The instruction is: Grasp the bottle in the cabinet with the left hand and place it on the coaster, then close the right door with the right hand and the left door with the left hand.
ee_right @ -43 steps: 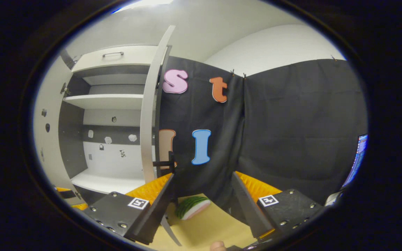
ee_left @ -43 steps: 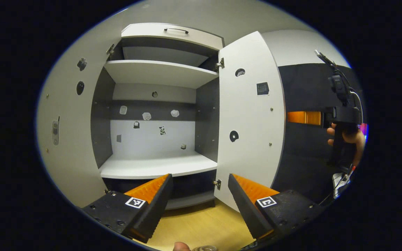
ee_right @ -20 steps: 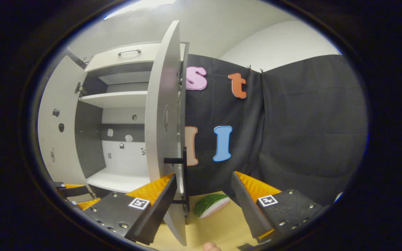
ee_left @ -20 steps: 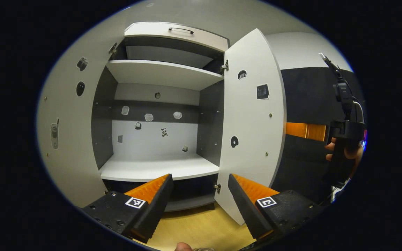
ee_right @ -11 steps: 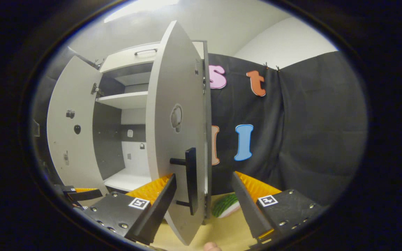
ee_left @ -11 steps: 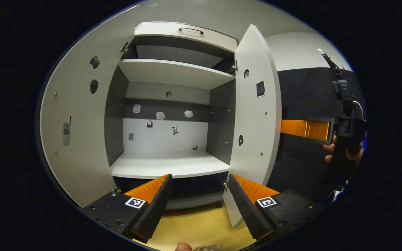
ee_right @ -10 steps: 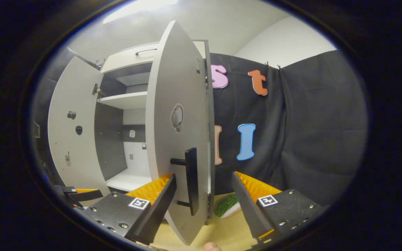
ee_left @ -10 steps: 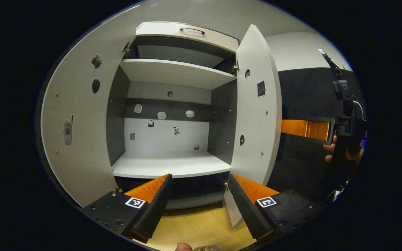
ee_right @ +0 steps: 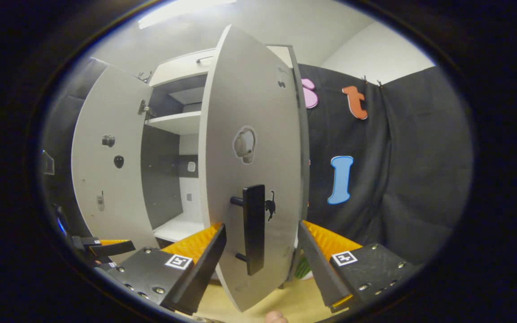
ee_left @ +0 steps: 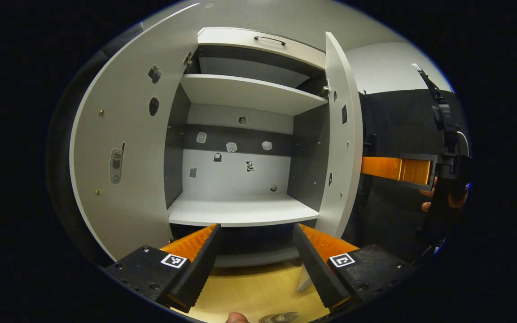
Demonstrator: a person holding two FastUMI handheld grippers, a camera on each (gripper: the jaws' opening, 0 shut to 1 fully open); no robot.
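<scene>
In the left gripper view, the left door (ee_left: 124,152) stands swung wide at the left of the frame. At centre the cabinet (ee_left: 245,179) shows its bare white shelf (ee_left: 240,211). Right of it the right door (ee_left: 341,148) is seen nearly edge-on. At the far right a hand holds the right gripper (ee_left: 397,168). Along the bottom, the left gripper (ee_left: 256,255) has its fingers spread wide, holding nothing, over the wooden counter (ee_left: 258,291). At the very bottom edge is the top of the bottle (ee_left: 281,317).

In the right gripper view, the left door (ee_right: 106,166) is at the left, the right door (ee_right: 251,148) at centre with its black handle (ee_right: 254,229) between the wide, empty fingers of the right gripper (ee_right: 263,255).
</scene>
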